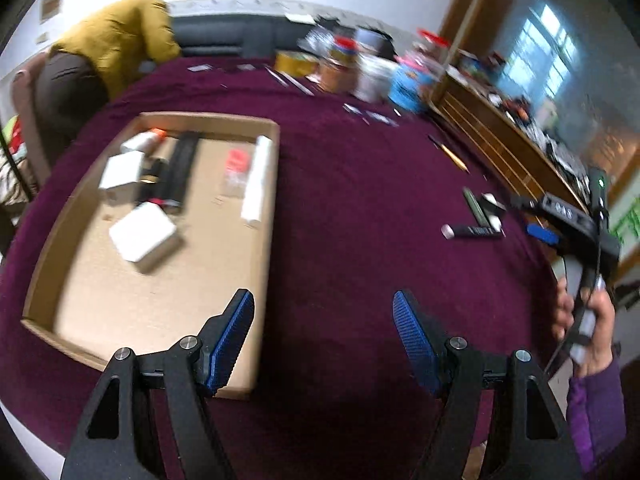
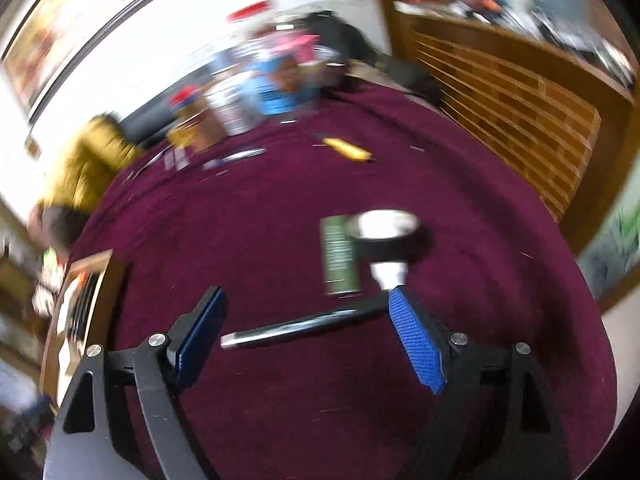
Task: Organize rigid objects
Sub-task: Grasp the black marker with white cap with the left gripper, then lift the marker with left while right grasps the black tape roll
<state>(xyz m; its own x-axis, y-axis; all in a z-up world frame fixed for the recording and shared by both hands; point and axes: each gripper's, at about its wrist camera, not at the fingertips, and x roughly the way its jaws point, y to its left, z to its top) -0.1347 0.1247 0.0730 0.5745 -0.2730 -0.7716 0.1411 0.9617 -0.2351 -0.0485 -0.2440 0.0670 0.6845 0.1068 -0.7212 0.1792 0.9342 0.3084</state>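
A shallow cardboard tray (image 1: 269, 216) lies on the purple cloth (image 1: 352, 184), left of my left gripper (image 1: 322, 294). It holds white boxes (image 1: 142, 236), a black case (image 1: 180, 168) and a white tube (image 1: 258, 178). My left gripper is open with nothing between its fingers. My right gripper (image 2: 305, 292) is open above a black stick with a silver end (image 2: 296, 326), which lies on the cloth across the gap, untouched by the pads. Beyond it lie a green box (image 2: 338, 256) and a black can with a white lid (image 2: 384, 232). The right wrist view is blurred.
Jars and tins (image 1: 360, 64) crowd the far edge of the table. A person in a yellow jacket (image 1: 116, 40) bends at the back left. A wooden cabinet (image 2: 512, 112) stands close on the right. A yellow item (image 2: 348, 148) and small flat pieces (image 1: 376, 116) lie scattered on the cloth.
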